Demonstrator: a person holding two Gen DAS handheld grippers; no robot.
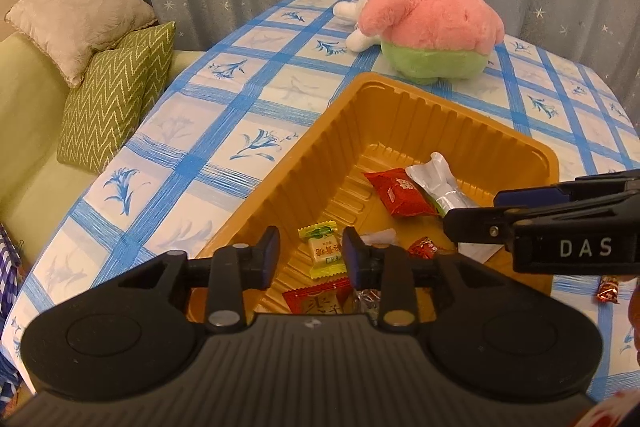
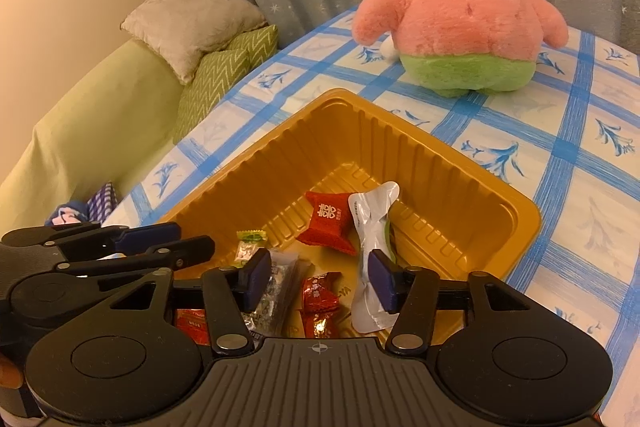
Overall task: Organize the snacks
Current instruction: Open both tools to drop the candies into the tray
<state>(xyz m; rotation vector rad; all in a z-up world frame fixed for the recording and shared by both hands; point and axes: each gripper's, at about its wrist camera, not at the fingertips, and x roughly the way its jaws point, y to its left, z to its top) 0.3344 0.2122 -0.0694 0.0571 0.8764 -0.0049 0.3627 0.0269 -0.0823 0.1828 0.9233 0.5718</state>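
Note:
A golden plastic tray (image 1: pixel 304 163) (image 2: pixel 460 163) sits on the blue-checked tablecloth and holds several wrapped snacks. Inside lie a red packet (image 1: pixel 400 193) (image 2: pixel 330 221), a white-silver packet (image 1: pixel 438 181) (image 2: pixel 372 227), a yellow-green candy (image 1: pixel 322 247) (image 2: pixel 250 241), small red candies (image 2: pixel 318 297) and a clear-wrapped snack (image 2: pixel 276 287). My left gripper (image 1: pixel 311 257) is open and empty above the tray's near end. My right gripper (image 2: pixel 316 281) is open and empty over the tray, and shows at the right in the left wrist view (image 1: pixel 476 213). One red candy (image 1: pixel 608 289) lies on the cloth outside the tray.
A pink and green plush star (image 1: pixel 436 11) (image 2: pixel 468 15) stands on the table behind the tray. A green sofa (image 1: pixel 28 115) with a beige cushion (image 1: pixel 80 11) and a zigzag green cushion (image 1: pixel 116 99) runs along the table's left edge. Starred curtains hang behind.

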